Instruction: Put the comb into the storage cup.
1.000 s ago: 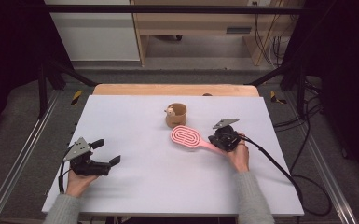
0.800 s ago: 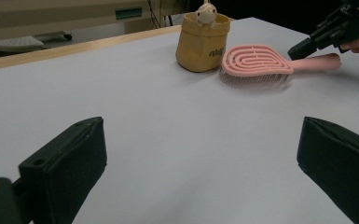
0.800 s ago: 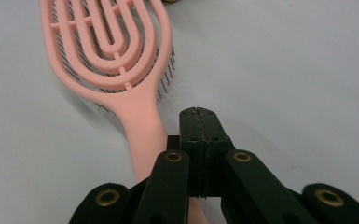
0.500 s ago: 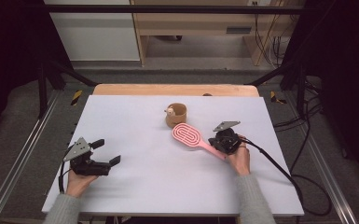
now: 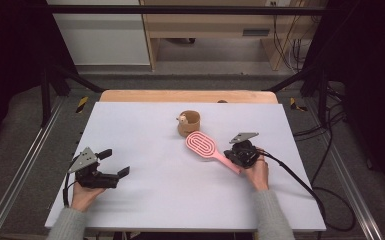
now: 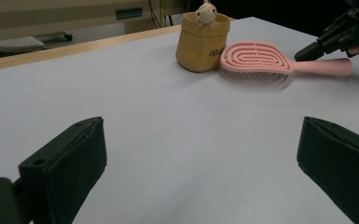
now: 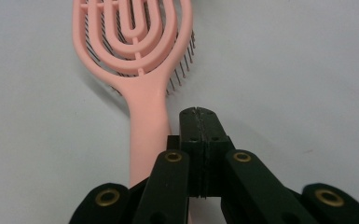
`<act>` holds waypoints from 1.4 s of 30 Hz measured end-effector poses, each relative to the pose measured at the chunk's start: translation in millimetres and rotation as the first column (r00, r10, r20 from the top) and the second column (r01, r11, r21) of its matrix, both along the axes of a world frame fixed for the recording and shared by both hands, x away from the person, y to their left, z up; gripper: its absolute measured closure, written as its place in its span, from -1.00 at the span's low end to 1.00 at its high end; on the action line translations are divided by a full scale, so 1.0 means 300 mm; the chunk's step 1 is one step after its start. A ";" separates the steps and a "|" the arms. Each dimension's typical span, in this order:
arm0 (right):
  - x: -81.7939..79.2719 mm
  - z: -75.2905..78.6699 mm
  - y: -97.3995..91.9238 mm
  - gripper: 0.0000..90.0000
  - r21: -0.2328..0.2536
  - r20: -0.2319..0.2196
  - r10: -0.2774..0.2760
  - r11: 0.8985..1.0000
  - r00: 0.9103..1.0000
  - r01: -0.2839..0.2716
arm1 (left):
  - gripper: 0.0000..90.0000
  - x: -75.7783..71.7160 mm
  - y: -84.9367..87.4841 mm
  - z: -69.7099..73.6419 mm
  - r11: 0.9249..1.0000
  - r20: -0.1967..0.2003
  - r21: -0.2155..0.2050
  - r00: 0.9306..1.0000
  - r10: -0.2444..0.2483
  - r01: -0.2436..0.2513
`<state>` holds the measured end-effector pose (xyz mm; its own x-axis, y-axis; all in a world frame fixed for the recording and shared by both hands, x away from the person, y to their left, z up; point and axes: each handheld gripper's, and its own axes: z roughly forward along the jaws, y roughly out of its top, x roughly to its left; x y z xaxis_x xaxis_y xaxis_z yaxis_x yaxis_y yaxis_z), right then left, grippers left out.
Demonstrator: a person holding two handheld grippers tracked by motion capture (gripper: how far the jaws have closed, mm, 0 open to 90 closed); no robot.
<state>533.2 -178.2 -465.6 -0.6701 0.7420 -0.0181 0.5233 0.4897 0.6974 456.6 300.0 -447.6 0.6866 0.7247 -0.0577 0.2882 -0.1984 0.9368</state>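
one pink brush, one tan pot w/ a small figure on its rim, two claws.

right claw: jaws pressed together, nothing between them. in the right gripper view the brush handle runs just left of the closed jaws, touching or nearly so; can't tell which. brush head lies ahead of the claw and to its left, bristles down on the surface. the pot sits just beyond the head; from the left gripper view it looks to touch or almost touch the pot.

left claw: jaws spread wide, nothing in them, held low over the surface. brush and pot are well ahead of it and to its right; the right claw is further right still.

surface: pale white-grey sheet, bare apart from those things, w/ a wooden edge along the far side. metal rails run along both sides. room: dark, grey floor, a white cabinet and a wooden desk frame behind, cables on the floor far right of the right claw.
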 end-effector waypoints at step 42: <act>-0.019 0.163 -0.037 -0.99 0.172 0.134 -0.010 0.985 0.991 -0.013 | -0.97 0.001 -0.003 -0.003 1.000 -0.005 0.005 1.000 0.000 0.000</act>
<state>527.5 -189.4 -416.7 -0.6715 0.7408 0.0203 0.4186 0.3566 0.8352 457.0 299.1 -448.4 0.6866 0.7248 -0.0576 0.2925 -0.2029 0.9345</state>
